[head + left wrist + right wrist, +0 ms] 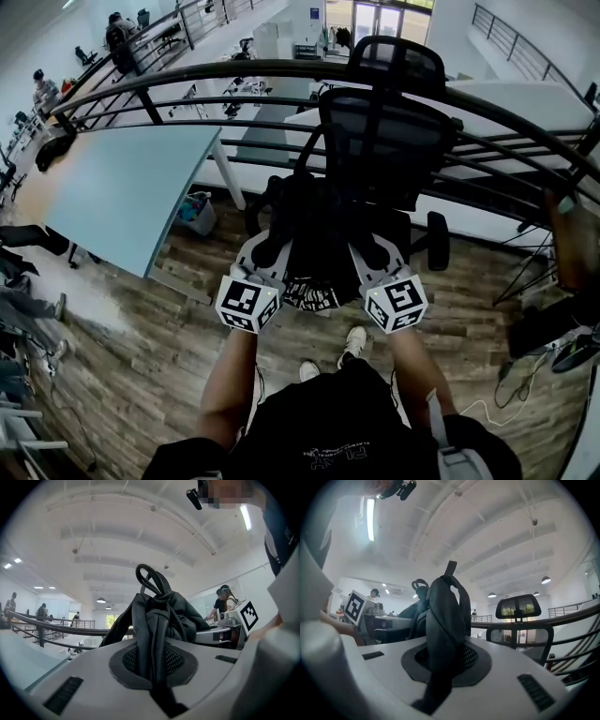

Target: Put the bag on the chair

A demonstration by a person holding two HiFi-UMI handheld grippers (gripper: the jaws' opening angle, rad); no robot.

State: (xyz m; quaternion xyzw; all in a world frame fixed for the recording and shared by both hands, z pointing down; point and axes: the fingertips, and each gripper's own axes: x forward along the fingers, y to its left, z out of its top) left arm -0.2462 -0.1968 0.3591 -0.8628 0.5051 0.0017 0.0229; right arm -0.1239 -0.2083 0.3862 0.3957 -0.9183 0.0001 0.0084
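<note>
Left gripper [266,246] and right gripper [372,246] both clamp the bag [305,216], which I've yet to set on the chair [380,141]

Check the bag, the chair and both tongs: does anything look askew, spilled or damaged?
Nothing stands out. The black bag hangs between the left tongs and the right tongs, each shut on its bunched fabric, facing the upright chair; nothing spilled.

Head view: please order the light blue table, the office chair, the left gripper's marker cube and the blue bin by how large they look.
1. Light blue table and office chair: both large, too alike to rank.
2. Left gripper's marker cube, though it is nearest the camera.
3. Blue bin, smallest.
</note>
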